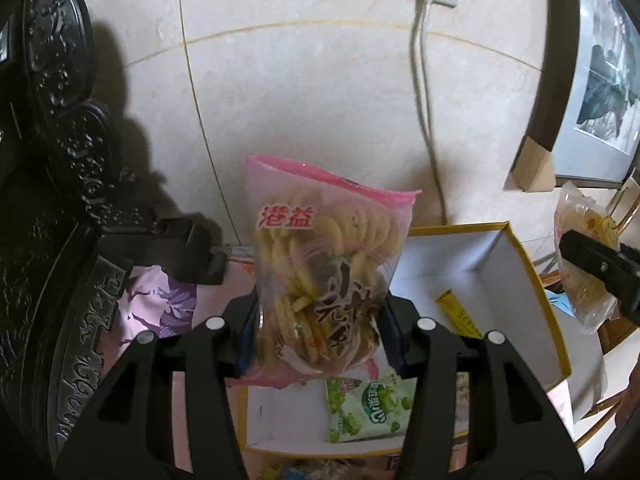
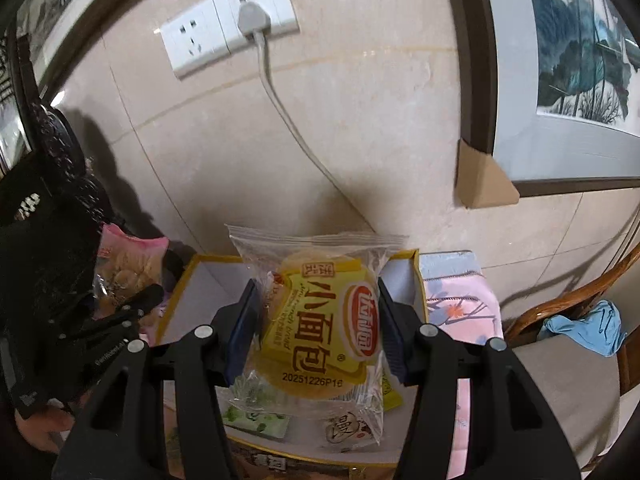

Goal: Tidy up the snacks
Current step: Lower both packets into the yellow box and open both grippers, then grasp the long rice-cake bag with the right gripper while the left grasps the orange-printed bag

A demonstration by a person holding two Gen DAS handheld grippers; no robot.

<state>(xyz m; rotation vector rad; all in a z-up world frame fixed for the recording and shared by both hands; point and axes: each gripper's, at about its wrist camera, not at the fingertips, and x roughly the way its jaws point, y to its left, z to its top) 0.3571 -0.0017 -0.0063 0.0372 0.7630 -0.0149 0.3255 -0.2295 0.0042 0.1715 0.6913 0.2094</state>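
Observation:
My left gripper (image 1: 320, 332) is shut on a pink bag of round crackers (image 1: 324, 264), held upright above a yellow-rimmed white box (image 1: 524, 280). Inside the box lie a green snack packet (image 1: 368, 408) and a yellow stick packet (image 1: 460, 312). My right gripper (image 2: 316, 328) is shut on a clear bag with a yellow bread packet (image 2: 320, 328), held over the same box (image 2: 188, 276). The right gripper with its bag shows at the right edge of the left wrist view (image 1: 600, 268). The left gripper and the pink cracker bag (image 2: 128, 264) appear at the left of the right wrist view.
A tiled wall with sockets (image 2: 228, 24) and a grey cable (image 1: 424, 92) stands close behind the box. Dark carved furniture (image 1: 60, 152) is on the left. A framed picture (image 2: 560, 64) hangs at right, above a wooden chair (image 2: 560, 360) with a blue cloth (image 2: 584, 328). A pink flowered cloth (image 2: 460, 300) covers the surface.

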